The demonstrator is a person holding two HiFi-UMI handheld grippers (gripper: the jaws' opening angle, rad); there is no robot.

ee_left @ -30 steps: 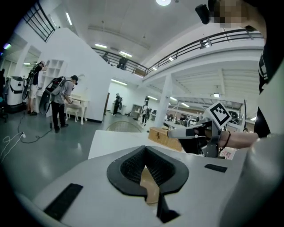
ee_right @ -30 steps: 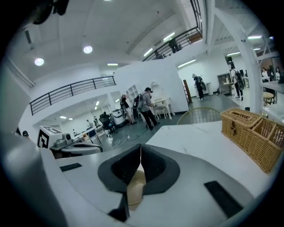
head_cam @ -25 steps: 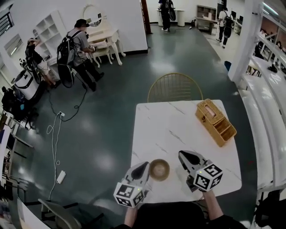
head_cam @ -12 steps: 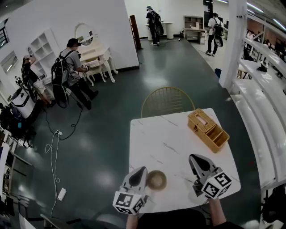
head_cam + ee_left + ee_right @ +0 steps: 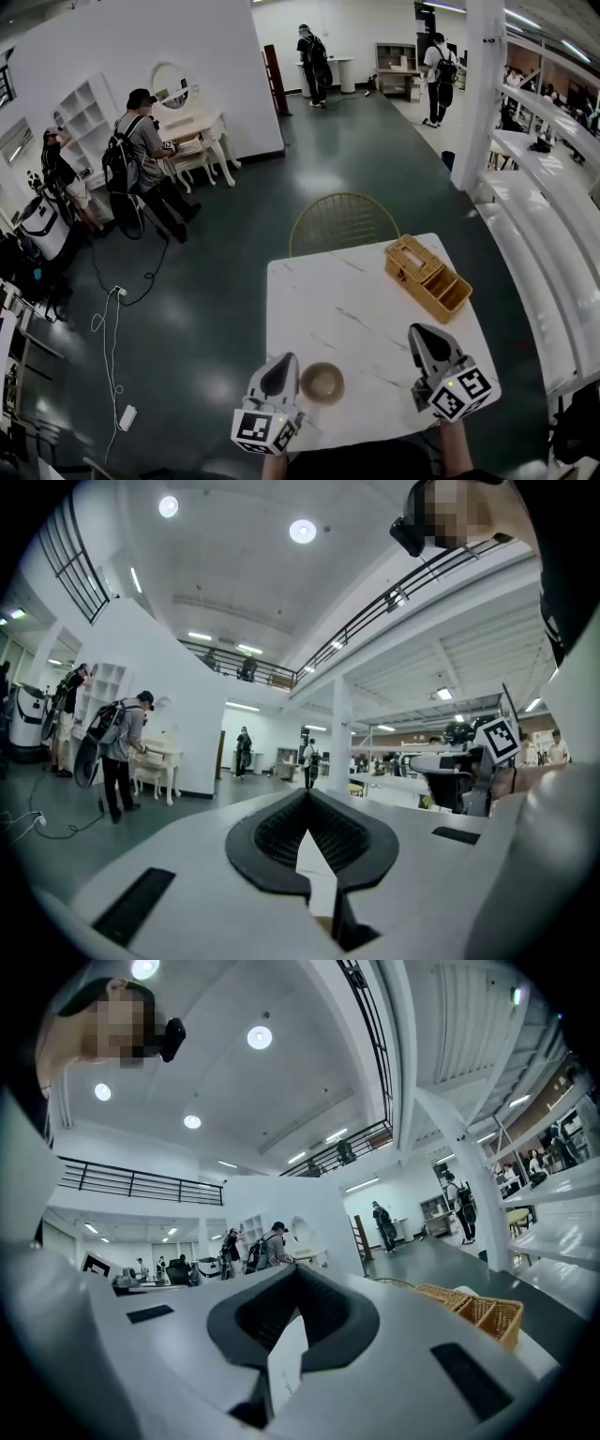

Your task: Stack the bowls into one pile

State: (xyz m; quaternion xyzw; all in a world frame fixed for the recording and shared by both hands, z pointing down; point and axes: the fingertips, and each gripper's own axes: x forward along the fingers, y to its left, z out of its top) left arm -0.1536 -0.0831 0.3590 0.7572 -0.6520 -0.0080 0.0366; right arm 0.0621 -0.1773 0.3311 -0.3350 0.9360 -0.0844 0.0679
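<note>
One tan bowl [image 5: 322, 382], seemingly a nested pile, sits on the white marble table [image 5: 361, 305] near its front edge. My left gripper [image 5: 284, 362] hovers just left of the bowl, shut and empty; in the left gripper view its jaws [image 5: 307, 795] meet at the tip and point level across the room. My right gripper [image 5: 423, 331] is well to the right of the bowl, also shut with nothing held. The right gripper view shows its closed tip [image 5: 298, 1268] pointing level; the bowl is not in either gripper view.
A wicker basket [image 5: 427, 277] with an open compartment stands at the table's far right, also seen as the basket [image 5: 478, 1309]. A gold wire chair [image 5: 342, 220] is tucked at the far side. People stand by white furniture [image 5: 192, 141] far left.
Both grippers lifted off the table level. The right gripper drew away to the right of the bowl. The bowl stayed in place.
</note>
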